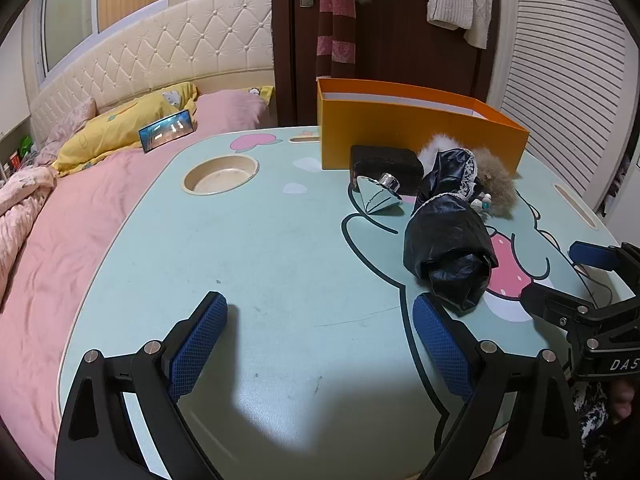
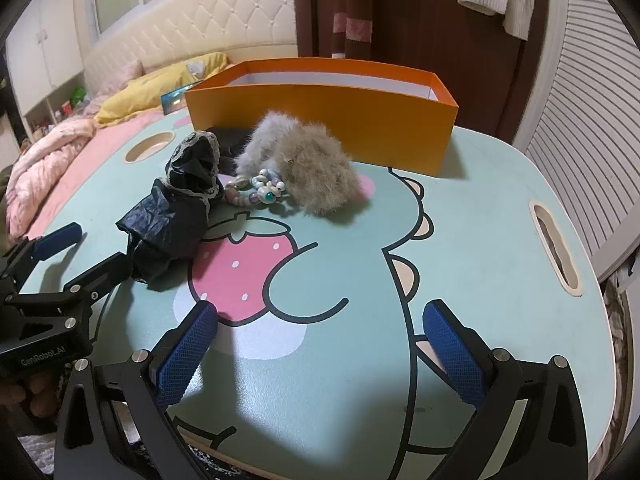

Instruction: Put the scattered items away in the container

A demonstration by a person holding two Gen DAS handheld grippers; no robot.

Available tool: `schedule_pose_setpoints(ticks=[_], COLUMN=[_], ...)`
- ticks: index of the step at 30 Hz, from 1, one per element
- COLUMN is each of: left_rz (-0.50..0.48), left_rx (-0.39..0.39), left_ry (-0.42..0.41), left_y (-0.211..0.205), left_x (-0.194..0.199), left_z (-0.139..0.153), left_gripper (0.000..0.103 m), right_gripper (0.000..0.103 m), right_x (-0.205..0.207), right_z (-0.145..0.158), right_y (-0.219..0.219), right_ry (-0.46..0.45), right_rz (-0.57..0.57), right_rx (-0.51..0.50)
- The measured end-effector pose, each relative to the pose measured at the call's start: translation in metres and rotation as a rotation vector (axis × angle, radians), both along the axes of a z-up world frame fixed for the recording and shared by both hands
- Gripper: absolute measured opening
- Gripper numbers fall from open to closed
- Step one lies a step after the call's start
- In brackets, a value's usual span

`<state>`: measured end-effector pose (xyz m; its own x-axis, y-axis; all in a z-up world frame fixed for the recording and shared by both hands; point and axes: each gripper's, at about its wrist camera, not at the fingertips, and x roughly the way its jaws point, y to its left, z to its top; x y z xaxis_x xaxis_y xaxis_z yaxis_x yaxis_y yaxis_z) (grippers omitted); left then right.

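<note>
An orange box (image 1: 420, 128) (image 2: 320, 120) stands open-topped at the far side of the mint lap table (image 1: 260, 260). In front of it lie a dark case (image 1: 386, 164), a shiny silver piece (image 1: 378, 196), a black glossy cloth with lace trim (image 1: 448, 240) (image 2: 176, 216), a fluffy beige pom (image 1: 496, 188) (image 2: 316, 168) and bead bracelets (image 2: 256, 192). My left gripper (image 1: 320, 304) (image 2: 96, 246) is open above bare table, its right pad close to the cloth's near end. My right gripper (image 2: 320, 308) (image 1: 554, 272) is open over the strawberry print, holding nothing.
The table sits on a bed with a pink duvet (image 1: 60, 240). It has a round cup recess (image 1: 220, 176) at far left and a slot handle (image 2: 554, 248) at right. A phone (image 1: 166, 136) leans on a yellow pillow. Clothes hang on the door behind.
</note>
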<state>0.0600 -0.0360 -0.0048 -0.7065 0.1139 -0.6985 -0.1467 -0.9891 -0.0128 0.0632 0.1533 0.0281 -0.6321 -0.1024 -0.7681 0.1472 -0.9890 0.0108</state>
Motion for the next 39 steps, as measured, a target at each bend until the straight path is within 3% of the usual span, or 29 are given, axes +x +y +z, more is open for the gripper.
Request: schedule_pose_setpoints(ticks=[39], left_rz=[-0.001], left_rx=[0.0], left_ry=[0.0], left_y=[0.0005], left_x=[0.0009], left_z=[0.0008], left_gripper=[0.094], right_gripper=[0.103], right_x=[0.0043], right_z=[0.0022], right_y=[-0.0017], right_ry=[0.009], right_rz=[0.005], right_rx=[-0.002])
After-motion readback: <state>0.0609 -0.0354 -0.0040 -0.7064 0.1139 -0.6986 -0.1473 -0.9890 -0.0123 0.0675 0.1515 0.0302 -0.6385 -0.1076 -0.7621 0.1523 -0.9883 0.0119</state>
